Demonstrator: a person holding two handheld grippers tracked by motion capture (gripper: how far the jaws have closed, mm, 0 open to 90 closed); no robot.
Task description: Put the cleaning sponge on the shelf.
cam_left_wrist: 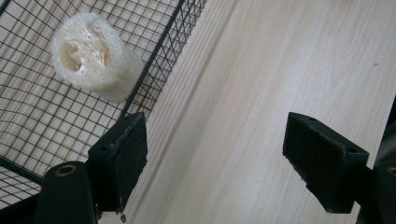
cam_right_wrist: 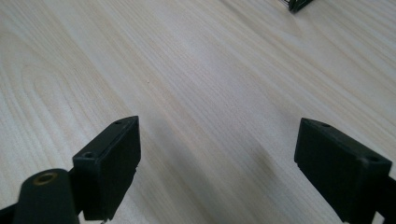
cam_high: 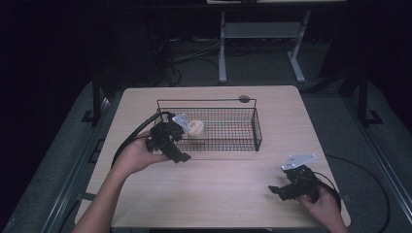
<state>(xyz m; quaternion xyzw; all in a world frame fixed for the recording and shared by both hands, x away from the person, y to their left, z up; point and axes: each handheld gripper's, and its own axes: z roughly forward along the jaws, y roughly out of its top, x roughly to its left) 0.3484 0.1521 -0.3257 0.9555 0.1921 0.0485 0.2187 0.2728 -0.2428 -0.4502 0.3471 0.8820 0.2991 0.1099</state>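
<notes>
The left gripper [cam_high: 176, 145], just left of the centre in the high view, has its jaws spread wide with nothing between them. In its own view one jaw stands against the near wall of the wire basket [cam_left_wrist: 154, 70] and the other stands over bare table [cam_left_wrist: 261, 93]. The right gripper [cam_high: 287, 187], at the lower right of the high view, is also wide open and empty above the wood, well apart from the basket.

The loofah piece [cam_left_wrist: 91, 56] lies inside the basket, at its left end, touching the near wire wall.

I think the risk is the wire wall. If the left gripper moves toward the loofah from here, one jaw may hit the rim or catch the mesh and push the light basket along the table.
</notes>
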